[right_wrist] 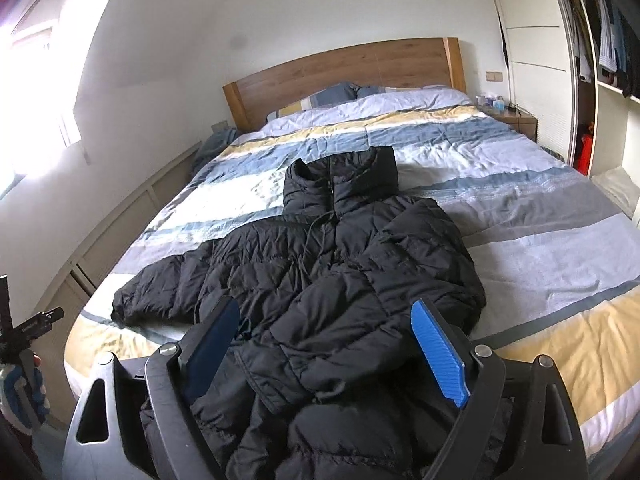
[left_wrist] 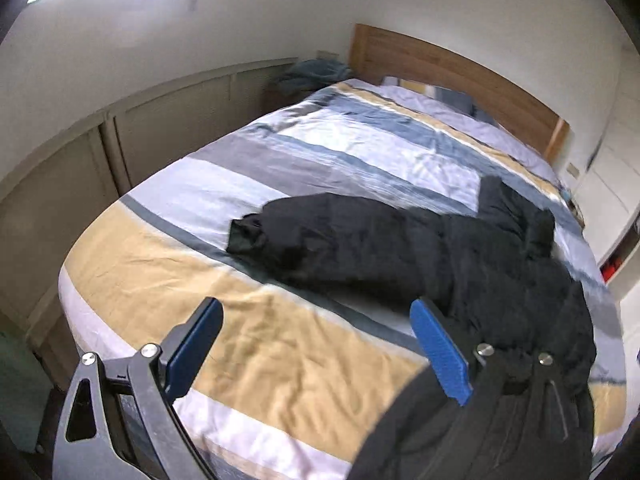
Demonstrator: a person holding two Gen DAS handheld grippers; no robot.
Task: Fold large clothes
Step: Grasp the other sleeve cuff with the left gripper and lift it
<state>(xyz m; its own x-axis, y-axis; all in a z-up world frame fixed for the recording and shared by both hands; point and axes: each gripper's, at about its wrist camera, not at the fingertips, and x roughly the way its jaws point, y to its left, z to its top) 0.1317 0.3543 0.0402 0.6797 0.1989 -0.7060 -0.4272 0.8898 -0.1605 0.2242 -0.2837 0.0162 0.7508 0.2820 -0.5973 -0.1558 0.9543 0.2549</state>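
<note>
A black puffer jacket (right_wrist: pixel 320 248) lies front up on the striped bed cover (right_wrist: pixel 540 208), collar toward the headboard. One sleeve (right_wrist: pixel 160 292) stretches out to the left; the other side lies bunched over the body. My right gripper (right_wrist: pixel 325 305) hovers open above the jacket's lower hem, with quilted fabric showing between its blue pads (right_wrist: pixel 440 352) but not pinched. In the left wrist view the jacket (left_wrist: pixel 400 248) lies to the right, and my left gripper (left_wrist: pixel 316 305) is open over the bare yellow stripe, holding nothing. Jacket fabric hides the base of its right finger.
A wooden headboard (right_wrist: pixel 340 68) and pillows stand at the far end. Low cabinets (left_wrist: pixel 80 168) run along the left wall beside the bed. A bedside table (right_wrist: pixel 516 118) and an open wardrobe (right_wrist: pixel 600 40) are on the right. A gloved hand (right_wrist: pixel 20 388) shows at the left edge.
</note>
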